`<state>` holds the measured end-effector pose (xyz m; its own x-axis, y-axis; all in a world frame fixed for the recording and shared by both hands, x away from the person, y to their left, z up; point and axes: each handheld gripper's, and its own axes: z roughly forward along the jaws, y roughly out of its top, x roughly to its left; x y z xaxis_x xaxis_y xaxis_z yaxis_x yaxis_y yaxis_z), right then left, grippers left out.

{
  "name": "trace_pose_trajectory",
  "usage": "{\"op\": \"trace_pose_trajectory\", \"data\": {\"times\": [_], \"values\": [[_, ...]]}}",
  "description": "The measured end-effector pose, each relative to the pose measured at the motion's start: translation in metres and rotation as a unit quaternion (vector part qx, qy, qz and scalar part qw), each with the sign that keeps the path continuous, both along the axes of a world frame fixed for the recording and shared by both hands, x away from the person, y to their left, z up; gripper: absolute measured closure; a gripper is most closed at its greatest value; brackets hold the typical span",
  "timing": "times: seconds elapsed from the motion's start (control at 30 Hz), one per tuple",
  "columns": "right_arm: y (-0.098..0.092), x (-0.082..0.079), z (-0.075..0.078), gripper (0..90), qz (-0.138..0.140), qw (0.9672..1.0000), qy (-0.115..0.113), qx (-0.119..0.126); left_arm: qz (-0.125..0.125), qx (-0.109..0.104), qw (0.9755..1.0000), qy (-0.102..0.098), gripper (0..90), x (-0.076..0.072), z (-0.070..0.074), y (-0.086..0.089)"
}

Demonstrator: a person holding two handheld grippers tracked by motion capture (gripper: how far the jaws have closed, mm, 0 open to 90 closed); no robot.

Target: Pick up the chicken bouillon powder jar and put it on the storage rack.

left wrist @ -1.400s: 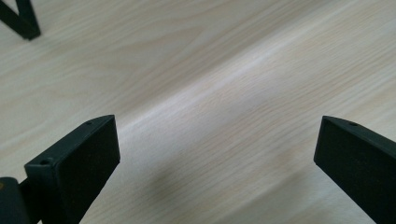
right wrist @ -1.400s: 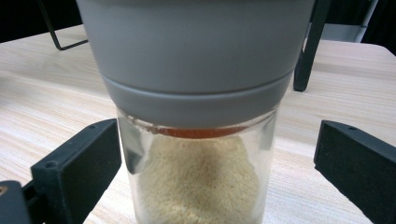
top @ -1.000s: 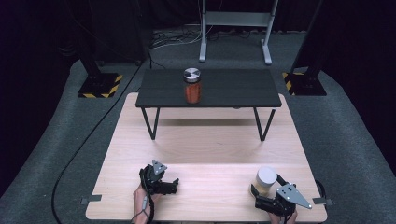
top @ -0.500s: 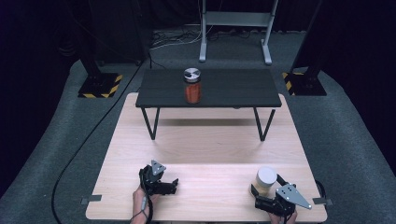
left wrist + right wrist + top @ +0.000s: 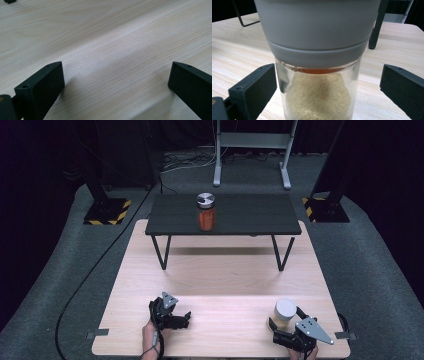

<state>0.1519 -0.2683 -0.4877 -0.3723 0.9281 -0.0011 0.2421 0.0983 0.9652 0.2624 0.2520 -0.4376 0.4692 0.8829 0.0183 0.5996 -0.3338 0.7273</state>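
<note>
I hold one gripper in each hand at the near edge of the light wooden table point(image 5: 220, 270). My left gripper point(image 5: 186, 320) lies low over the bare wood at the near left, and its jaws stand wide apart with only the wood grain between them. My right gripper point(image 5: 274, 329) is at the near right, with the grey three-cornered plate point(image 5: 312, 330) on top of it. Its jaws are also spread apart, one on each side of a glass jar with a grey lid point(image 5: 318, 75). In the right gripper view, the left jaw is just beside the glass and the right jaw is clearly apart from it, so nothing is clamped. The jar stands upright on the wood and holds a pale, fine-grained filling.

Farther from me, a small black table point(image 5: 225, 214) stands on the wooden one. On it, near its middle, stands a second jar point(image 5: 206, 212) with orange-red contents and a grey lid. It is well apart from both of my grippers.
</note>
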Motion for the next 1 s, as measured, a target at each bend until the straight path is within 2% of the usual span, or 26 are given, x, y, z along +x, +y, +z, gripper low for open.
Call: {"op": "trace_pose_trajectory", "data": {"times": [0.13, 0.27, 0.33, 0.6, 0.87, 1.0], "values": [[0.0004, 0.0008, 0.0011, 0.0, -0.001, 1.0000, 0.004, 0.000, 0.000, -0.004, 1.0000, 0.005, 0.4, 0.0019, 0.0005, 0.0017], [0.0010, 0.0003, 0.0008, 0.0, -0.002, 1.0000, 0.002, -0.002, 0.001, -0.002, 1.0000, 0.002, 0.4, 0.0003, 0.0001, 0.0003], [0.0016, 0.0004, 0.0013, 0.0, -0.002, 1.0000, 0.003, -0.003, 0.000, -0.009, 0.9999, 0.010, 0.4, 0.0036, 0.0007, 0.0033], [0.0031, 0.0004, 0.0018, 0.0, -0.007, 1.0000, 0.004, -0.005, 0.001, -0.008, 0.9999, 0.010, 0.3, 0.0034, 0.0008, 0.0030], [0.0062, -0.0027, -0.0006, 0.0, -0.021, 0.9998, -0.004, -0.002, 0.001, -0.009, 0.9999, 0.011, 0.2, 0.0037, 0.0008, 0.0033], [0.0057, -0.0017, 0.0001, 0.0, -0.015, 0.9999, -0.005, 0.000, 0.002, -0.009, 0.9999, 0.011, 0.2, 0.0035, 0.0009, 0.0032]]}}
